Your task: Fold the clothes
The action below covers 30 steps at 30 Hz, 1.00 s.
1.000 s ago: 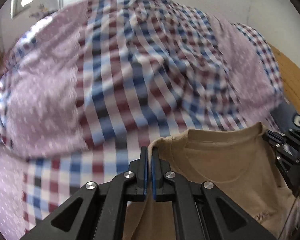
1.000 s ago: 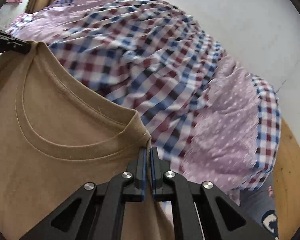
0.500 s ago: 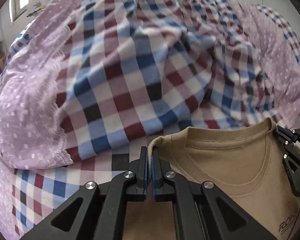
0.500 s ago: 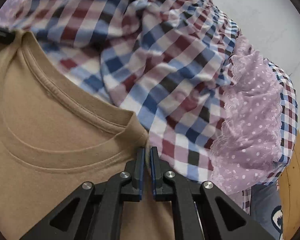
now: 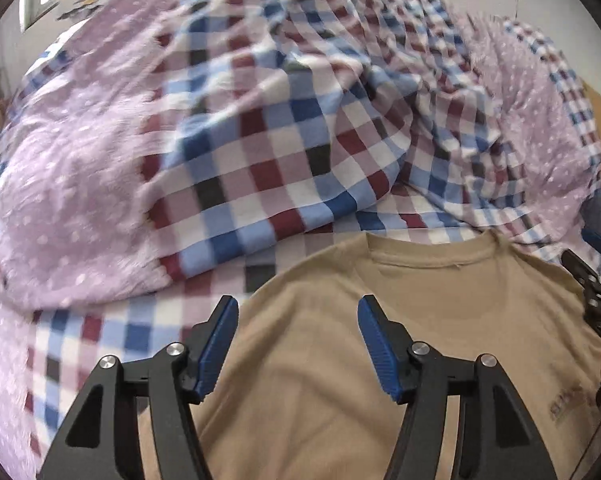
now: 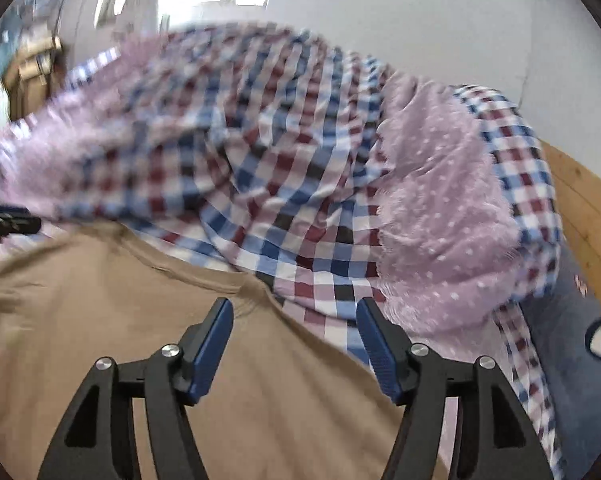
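A tan T-shirt (image 5: 420,340) lies flat on the checked bedding, its collar (image 5: 432,250) toward the heaped quilt. It also shows in the right wrist view (image 6: 120,340). My left gripper (image 5: 296,312) is open and empty, hovering over the shirt's left shoulder. My right gripper (image 6: 294,314) is open and empty over the shirt's right shoulder edge. The right gripper also shows at the right edge of the left wrist view (image 5: 598,292). The left gripper's tip shows at the left edge of the right wrist view (image 6: 8,222).
A bunched quilt (image 5: 280,128) in red, blue and white checks with lilac dotted panels (image 6: 440,208) is heaped just beyond the collar. A grey-blue printed cushion (image 6: 580,344) lies at the right. A wooden bed frame (image 6: 592,208) and white wall are behind.
Both grippers have opened and let go of the shirt's shoulders. The shirt, held up before, now lies flat on the bed. Both grippers have pulled back a little.
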Available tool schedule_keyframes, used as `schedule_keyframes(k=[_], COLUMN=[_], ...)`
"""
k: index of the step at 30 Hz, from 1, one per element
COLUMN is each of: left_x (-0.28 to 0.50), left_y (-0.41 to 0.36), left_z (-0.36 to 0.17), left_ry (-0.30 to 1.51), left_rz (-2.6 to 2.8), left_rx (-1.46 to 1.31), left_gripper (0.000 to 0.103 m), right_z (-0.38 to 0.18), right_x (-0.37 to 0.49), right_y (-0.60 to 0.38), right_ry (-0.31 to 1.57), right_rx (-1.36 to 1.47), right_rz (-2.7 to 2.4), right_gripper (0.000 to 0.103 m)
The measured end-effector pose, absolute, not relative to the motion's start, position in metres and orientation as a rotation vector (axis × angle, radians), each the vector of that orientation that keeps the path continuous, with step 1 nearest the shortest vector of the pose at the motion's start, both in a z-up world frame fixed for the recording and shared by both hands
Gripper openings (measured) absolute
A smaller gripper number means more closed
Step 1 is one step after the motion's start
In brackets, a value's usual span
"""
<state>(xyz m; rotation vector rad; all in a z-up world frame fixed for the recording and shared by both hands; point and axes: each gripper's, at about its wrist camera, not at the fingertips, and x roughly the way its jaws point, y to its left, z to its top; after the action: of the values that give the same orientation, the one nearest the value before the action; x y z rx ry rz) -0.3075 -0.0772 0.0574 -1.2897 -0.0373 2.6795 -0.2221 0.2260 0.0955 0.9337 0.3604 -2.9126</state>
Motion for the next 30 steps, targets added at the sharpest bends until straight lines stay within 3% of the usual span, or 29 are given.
schedule_keyframes(k=[4,6,11,14,18,22,27,30], left_x=[-0.247,-0.208,-0.104,-0.044,0.021,0.071,0.09,0.095], left_y=[-0.097,-0.104,-0.104,-0.107,-0.108,-0.098,-0.062,-0.04], left_z=[0.087,0.102,0.112,0.108,0.097,0.084,0.077,0.075], left_ry=[-0.162,-0.16,-0.043,-0.13,-0.321,-0.47,-0.393,-0.369], left_rz=[2.668,2.683,2.661,2.632,2.609,2.623,2.589,2.581], left_rx=[-1.172,-1.124,-1.078,-1.086,-1.072,-1.004,-0.99,-0.948], left_gripper=[0.067,0.081,0.081,0.081,0.082,0.082,0.082,0.084], right_z=[0.13,0.138,0.141,0.129,0.106,0.085,0.064,0.061], right_x=[-0.139,-0.093,0.008,0.057,0.082,0.091,0.091,0.081], right_y=[0.251,0.255,0.241,0.223,0.199,0.187,0.187,0.202], right_ry=[0.148,0.066,-0.014,-0.062,0.011,-0.053,-0.068,-0.177], right_rx=[0.868,0.862,0.8,0.772,0.811,0.847,0.92,0.961], right_rz=[-2.894,-2.859,-2.801,-2.775,-2.71,-2.664,-2.664,-2.678], right_gripper=[0.075,0.075,0.079,0.082,0.082,0.082,0.082,0.082])
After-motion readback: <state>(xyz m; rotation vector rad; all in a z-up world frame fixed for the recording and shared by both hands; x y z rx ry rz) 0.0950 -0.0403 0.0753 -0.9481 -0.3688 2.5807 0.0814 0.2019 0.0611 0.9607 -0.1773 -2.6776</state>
